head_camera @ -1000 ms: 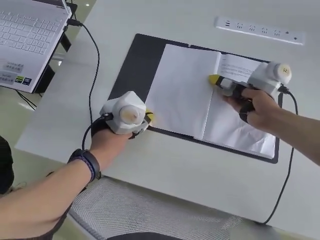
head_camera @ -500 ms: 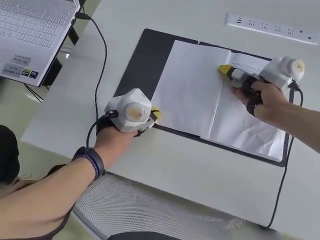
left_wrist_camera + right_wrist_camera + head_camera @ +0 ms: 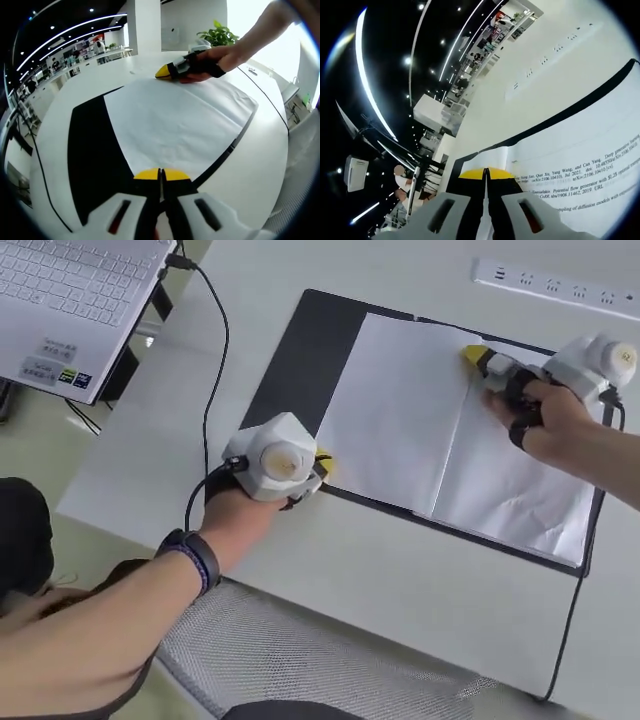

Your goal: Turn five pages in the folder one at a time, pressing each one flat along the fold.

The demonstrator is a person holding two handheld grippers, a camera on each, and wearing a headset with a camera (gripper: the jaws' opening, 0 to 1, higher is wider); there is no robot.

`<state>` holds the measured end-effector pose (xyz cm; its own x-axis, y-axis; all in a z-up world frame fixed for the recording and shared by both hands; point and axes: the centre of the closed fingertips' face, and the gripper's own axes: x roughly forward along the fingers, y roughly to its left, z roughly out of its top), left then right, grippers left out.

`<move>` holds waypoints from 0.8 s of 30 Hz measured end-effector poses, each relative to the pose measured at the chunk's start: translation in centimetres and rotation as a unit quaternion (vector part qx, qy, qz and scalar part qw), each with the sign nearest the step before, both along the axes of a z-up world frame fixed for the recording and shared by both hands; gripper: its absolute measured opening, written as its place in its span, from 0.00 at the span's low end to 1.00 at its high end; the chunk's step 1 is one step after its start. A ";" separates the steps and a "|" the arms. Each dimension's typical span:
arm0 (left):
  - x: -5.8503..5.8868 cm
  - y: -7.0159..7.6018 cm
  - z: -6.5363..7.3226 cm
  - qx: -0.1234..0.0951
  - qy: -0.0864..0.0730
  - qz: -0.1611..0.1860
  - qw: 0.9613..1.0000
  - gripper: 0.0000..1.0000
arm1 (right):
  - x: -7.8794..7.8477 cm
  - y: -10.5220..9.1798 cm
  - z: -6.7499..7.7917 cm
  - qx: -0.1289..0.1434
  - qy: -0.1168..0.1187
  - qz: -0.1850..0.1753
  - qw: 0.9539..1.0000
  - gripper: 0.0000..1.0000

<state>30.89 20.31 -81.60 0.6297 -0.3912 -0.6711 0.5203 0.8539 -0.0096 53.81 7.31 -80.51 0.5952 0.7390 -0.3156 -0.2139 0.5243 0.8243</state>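
**While you press along the fold, hold the folder steady**

Your right gripper lies at the top end of the fold. Its fingers are shut tip to tip with nothing between them, and they rest on paper just beside a block of printed text. Judging from that, most of the crease is not yet pressed. Draw the closed tips straight down the fold toward you, low and with even pressure, so the turned page lies flat rather than bowing up.

Your left gripper sits at the near edge of the folder, where the white page meets the black cover. Its fingers are also closed and grip nothing that I can see. Let it bear down there so the folder does not slide on the table.

The folder lies open and flat near the middle of the table. It holds white sheets: the left-hand one is blank, and the right-hand page is printed at the top and slightly wrinkled. How many sheets lie beneath either cannot be told.
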 end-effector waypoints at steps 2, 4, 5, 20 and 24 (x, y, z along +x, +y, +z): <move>0.0 0.0 0.0 -0.001 0.000 0.001 1.000 0.00 | 0.7 -0.1 -0.1 0.000 0.002 -0.007 1.000 0.00; 0.0 0.0 -0.1 -0.002 0.000 0.001 1.000 0.00 | 1.0 -0.2 0.0 -0.001 0.001 -0.014 1.000 0.00; 0.1 0.1 -0.1 -0.001 0.000 0.001 1.000 0.00 | 1.3 -0.2 0.0 0.000 0.003 -0.017 1.000 0.00; 0.3 0.3 -0.4 -0.003 0.002 0.007 1.000 0.00 | 2.7 -0.2 0.3 0.002 0.010 -0.040 0.999 0.00; 0.3 0.3 -0.6 -0.003 0.004 0.006 1.000 0.00 | 2.9 -0.3 0.2 0.009 0.016 -0.043 0.999 0.00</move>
<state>31.24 20.60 -82.16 0.6288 -0.3881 -0.6738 0.5107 0.8596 -0.0185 56.75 7.00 -80.32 0.6467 0.6912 -0.3225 -0.1429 0.5251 0.8389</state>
